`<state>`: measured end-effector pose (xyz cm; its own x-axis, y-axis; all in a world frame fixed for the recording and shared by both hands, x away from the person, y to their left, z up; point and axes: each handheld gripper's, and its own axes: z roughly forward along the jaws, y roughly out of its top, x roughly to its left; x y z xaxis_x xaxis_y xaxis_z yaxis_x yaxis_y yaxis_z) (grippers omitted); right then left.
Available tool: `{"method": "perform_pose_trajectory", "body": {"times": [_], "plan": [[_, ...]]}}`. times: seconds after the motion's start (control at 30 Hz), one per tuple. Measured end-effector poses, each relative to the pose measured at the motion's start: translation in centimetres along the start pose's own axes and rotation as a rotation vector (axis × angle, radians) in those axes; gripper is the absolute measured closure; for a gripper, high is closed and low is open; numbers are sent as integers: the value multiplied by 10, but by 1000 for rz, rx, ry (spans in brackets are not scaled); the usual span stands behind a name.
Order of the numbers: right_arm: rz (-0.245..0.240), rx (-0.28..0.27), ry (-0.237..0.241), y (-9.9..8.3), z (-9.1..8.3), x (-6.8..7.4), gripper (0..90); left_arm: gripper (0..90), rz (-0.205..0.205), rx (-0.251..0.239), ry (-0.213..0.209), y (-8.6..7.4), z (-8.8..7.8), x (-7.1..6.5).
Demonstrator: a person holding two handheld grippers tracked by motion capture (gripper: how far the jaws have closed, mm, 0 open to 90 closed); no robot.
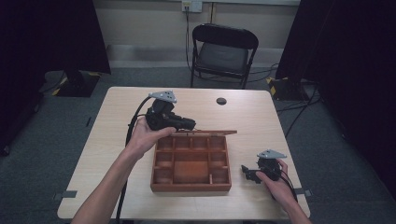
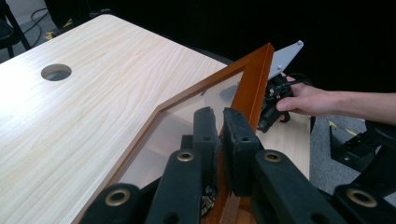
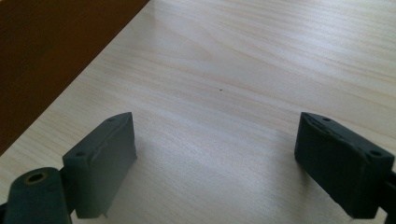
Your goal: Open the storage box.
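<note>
Left gripper [image 1: 190, 124]: held in the person's left hand [image 1: 144, 137] above the far left corner of the wooden box [image 1: 191, 163]. Its jaws are pinched tight on the wooden frame of the lid [image 1: 205, 133], one pad [image 2: 205, 133] on the clear pane side, the other pad [image 2: 238, 140] on the outer side.

Lid: a wooden frame with a clear pane [image 2: 187, 121]. It is raised along the far edge of the box; in the high view it is seen nearly edge-on, as a thin strip. In the left gripper view the frame [image 2: 254, 77] rises steeply away from the jaws.

Wooden box: sits near the middle of the table [image 1: 116, 126], open, with small compartments around a larger central one. The compartments look empty as far as can be seen.

Right gripper [image 1: 247, 172]: rests low over the table just to the right of the box, held in the right hand [image 1: 275, 184]. Its jaws stand wide apart with nothing between them, only bare tabletop [image 3: 243, 70]. The side of the box [image 3: 51, 51] lies at the left of its own view.

Table hole [image 1: 221, 101]: dark round opening near the far edge.

Chair [image 1: 223, 51]: black folding chair beyond the table.
</note>
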<state>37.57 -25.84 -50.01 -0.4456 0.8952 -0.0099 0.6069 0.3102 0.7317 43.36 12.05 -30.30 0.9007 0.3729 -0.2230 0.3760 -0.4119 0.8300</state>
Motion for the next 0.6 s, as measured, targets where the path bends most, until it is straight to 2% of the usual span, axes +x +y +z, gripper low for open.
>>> {"method": "perform_pose_trajectory", "body": {"times": [0.6], "plan": [[-1, 0, 1, 0, 0, 0, 122, 843, -3, -3, -3, 0, 0, 0]]}}
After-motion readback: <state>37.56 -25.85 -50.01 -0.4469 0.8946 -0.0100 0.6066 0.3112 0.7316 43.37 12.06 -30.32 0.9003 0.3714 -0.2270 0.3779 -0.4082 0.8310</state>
